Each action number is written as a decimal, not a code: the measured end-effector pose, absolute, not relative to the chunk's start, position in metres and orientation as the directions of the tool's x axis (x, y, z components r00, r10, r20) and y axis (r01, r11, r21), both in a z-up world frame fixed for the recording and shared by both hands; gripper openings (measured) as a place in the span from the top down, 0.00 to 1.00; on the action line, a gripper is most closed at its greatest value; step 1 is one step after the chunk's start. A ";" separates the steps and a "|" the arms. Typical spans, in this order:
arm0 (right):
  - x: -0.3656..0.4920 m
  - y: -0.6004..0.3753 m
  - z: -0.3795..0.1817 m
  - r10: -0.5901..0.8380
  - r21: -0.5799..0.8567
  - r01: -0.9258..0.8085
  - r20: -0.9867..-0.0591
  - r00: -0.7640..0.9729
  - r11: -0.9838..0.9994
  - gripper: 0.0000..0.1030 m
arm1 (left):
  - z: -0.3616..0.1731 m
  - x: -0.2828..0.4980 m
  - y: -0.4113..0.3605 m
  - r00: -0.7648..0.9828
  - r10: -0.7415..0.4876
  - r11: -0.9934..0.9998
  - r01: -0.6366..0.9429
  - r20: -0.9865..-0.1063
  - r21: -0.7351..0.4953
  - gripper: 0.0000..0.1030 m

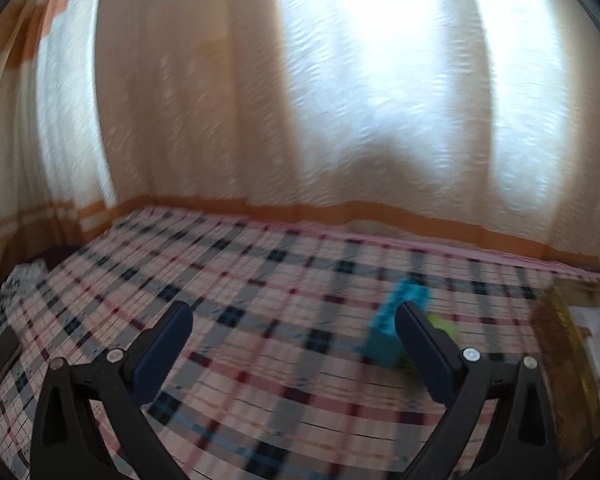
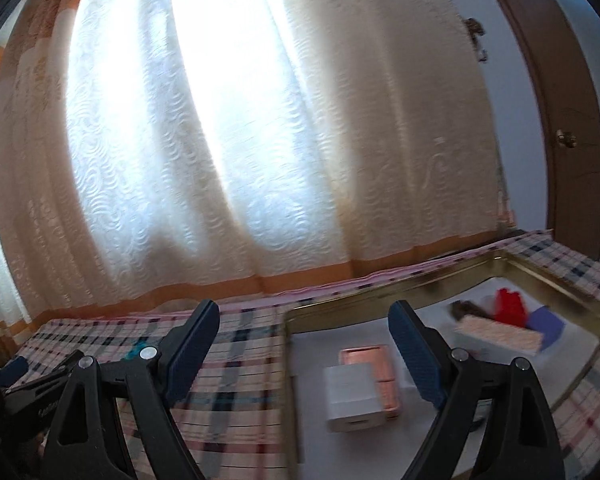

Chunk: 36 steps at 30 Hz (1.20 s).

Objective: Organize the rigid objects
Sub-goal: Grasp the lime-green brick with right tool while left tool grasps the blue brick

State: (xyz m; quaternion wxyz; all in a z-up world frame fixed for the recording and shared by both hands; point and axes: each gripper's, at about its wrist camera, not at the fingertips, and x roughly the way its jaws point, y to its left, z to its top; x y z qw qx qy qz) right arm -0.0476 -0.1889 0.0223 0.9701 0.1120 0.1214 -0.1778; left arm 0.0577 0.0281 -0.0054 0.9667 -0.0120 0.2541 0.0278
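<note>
In the left wrist view my left gripper (image 1: 294, 312) is open over the plaid cloth with nothing between its fingers. A turquoise studded block (image 1: 388, 328) stands on the cloth just behind the right finger, with a blurred green piece (image 1: 444, 326) beside it. In the right wrist view my right gripper (image 2: 304, 312) is open and empty above the near left corner of a gold-rimmed tray (image 2: 400, 288). The tray holds a white box (image 2: 352, 398), a copper-pink case (image 2: 374, 364), a red piece (image 2: 510, 306), a purple block (image 2: 546, 322) and a pale textured box (image 2: 500, 336).
A plaid cloth (image 1: 260, 280) covers the surface. Curtains (image 2: 220, 140) hang close behind its far edge, and a wooden door (image 2: 568, 140) stands at the right. The tray's gold edge (image 1: 568, 332) shows at the far right of the left wrist view. Both views are motion-blurred.
</note>
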 end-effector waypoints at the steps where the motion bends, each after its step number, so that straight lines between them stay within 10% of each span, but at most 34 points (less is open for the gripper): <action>1: -0.043 -0.185 0.022 -0.305 0.170 0.360 -0.281 0.910 0.917 0.14 | -0.007 0.063 0.036 0.860 0.061 0.996 -0.084 -0.506 -0.024 0.01; 27: 0.094 -0.085 -0.029 0.063 -0.058 -0.154 -0.731 0.680 0.986 0.15 | -0.023 0.104 0.093 0.773 0.166 0.977 -0.215 -0.612 -0.007 0.01; 32: 0.106 -0.082 -0.038 0.091 -0.045 -0.196 -0.772 0.630 0.979 0.46 | -0.021 0.103 0.088 0.780 0.158 0.982 -0.190 -0.606 0.011 0.01; 36: 0.106 -0.083 -0.039 0.104 -0.034 -0.204 -0.770 0.630 0.978 0.48 | -0.020 0.101 0.085 0.785 0.150 0.985 -0.173 -0.601 0.020 0.01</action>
